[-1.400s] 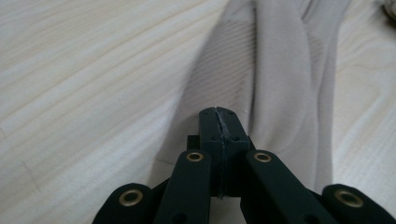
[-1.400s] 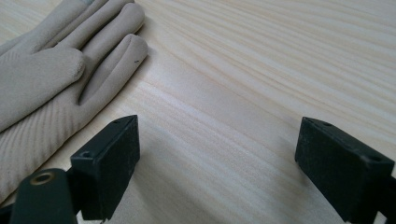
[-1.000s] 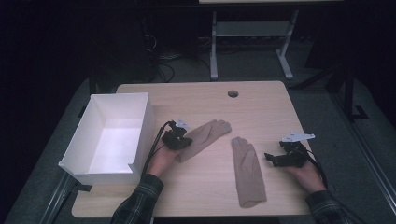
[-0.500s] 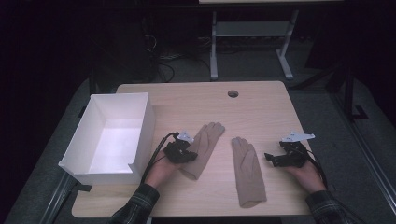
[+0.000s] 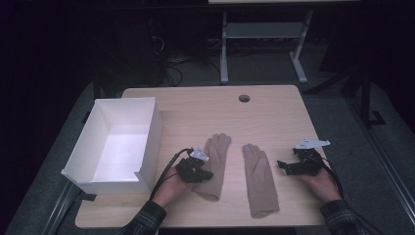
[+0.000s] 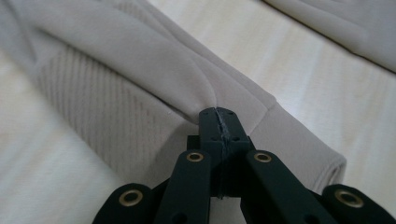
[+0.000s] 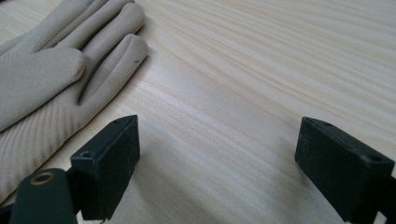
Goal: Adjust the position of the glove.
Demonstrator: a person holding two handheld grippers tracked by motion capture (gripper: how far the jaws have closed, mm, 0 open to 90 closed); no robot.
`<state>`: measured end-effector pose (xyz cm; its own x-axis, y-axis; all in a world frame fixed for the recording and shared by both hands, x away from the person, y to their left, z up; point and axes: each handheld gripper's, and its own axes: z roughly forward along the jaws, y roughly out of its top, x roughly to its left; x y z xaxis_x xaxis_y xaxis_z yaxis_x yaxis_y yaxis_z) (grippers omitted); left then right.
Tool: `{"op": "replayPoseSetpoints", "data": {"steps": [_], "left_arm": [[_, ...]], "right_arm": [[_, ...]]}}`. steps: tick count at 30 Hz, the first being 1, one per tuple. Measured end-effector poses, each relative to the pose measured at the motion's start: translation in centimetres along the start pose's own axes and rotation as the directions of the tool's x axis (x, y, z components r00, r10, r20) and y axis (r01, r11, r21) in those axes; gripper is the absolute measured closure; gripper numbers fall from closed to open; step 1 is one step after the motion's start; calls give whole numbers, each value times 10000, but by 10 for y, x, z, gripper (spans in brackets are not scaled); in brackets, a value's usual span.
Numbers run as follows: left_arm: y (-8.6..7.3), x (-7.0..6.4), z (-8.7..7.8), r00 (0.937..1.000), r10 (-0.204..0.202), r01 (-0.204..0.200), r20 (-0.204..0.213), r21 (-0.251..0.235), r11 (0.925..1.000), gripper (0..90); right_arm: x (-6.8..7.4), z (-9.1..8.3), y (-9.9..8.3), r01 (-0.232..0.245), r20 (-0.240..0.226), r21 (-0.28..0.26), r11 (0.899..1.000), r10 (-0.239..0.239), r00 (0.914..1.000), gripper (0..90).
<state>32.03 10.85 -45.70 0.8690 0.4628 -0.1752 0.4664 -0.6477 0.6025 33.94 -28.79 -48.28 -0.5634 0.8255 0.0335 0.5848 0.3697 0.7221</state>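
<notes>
On the pale wooden surface (image 5: 274,112), the left gripper (image 5: 201,174) has its jaws pinched tight on a fold of the left beige knit glove (image 5: 213,166), seemingly near the cuff, beside the white open cardboard box (image 5: 147,142). The right gripper (image 5: 284,166) rests with jaws spread wide and empty, just beside the second beige knit glove (image 5: 258,178), lying flat.

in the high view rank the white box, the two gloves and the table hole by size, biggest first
1. white box
2. right glove and left glove: much alike, and the left gripper covers part of the left one
3. table hole
</notes>
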Motion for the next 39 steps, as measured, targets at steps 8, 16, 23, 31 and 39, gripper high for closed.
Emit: {"op": "replayPoseSetpoints", "data": {"steps": [8, 16, 23, 31, 39], "left_arm": [[-1, -9, -1, 9995, 54, -51, 318, -104, 9999, 896], [1, 4, -17, 9984, -377, 343, -433, -781, 9964, 772], [-1, 26, -22, 9785, -1038, 858, -1779, -1063, 9906, 613], [0, 36, -15, 9700, -1311, 1100, -2048, -1116, 9877, 559], [1, 34, -4, 9705, -1114, 970, -2137, -769, 9923, 603]], "right_arm": [[0, 0, 0, -46, 3, 9, 10000, 46, 10000, 133], [0, 0, 0, -51, 1, 10, 10000, 51, 10000, 133], [0, 0, 0, -36, 0, 4, 10000, 36, 10000, 133], [1, 0, 1, -46, -2, 10, 10000, 46, 10000, 133], [1, 0, 1, -45, -1, 10, 10000, 45, 10000, 133]]}}
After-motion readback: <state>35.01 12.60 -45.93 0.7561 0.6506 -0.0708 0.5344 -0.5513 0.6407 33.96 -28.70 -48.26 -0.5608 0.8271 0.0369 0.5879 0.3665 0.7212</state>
